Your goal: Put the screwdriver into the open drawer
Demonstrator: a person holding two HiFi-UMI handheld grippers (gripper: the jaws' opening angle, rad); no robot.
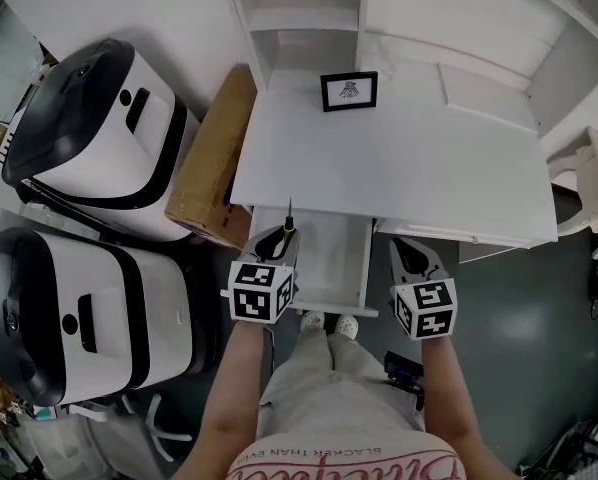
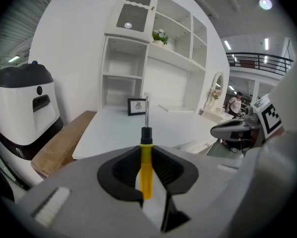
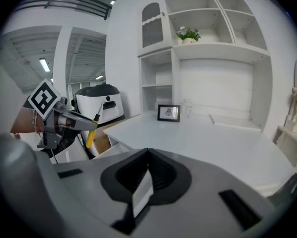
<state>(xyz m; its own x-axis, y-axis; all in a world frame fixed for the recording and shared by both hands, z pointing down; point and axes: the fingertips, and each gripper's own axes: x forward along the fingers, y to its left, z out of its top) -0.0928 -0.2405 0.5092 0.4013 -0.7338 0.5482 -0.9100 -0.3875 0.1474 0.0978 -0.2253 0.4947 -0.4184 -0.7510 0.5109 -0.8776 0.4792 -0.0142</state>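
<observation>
At white desk (image 1: 399,158), open drawer (image 1: 334,263) | left gripper (image 1: 276,240) jaws clamp screwdriver (image 2: 146,168) | right gripper (image 1: 411,253) jaws closed (empty)

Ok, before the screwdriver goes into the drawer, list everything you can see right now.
screwdriver: one, yellow handle, black collar, clamped in the left gripper, over the drawer's left edge in the head view
drawer: one, white, pulled open at the desk's front
desk: one, white
picture frame: one, black, upright at the desk's back
shelf unit: one, white, behind the desk
potted plant: one, green, on a shelf
machines: two, white and black, on the floor left of the desk
cardboard box: one, brown, against the desk's left side
left gripper: grey, shut on the screwdriver
right gripper: grey, shut, empty, right of the drawer
shoes: two, white, the person's, below the drawer
</observation>
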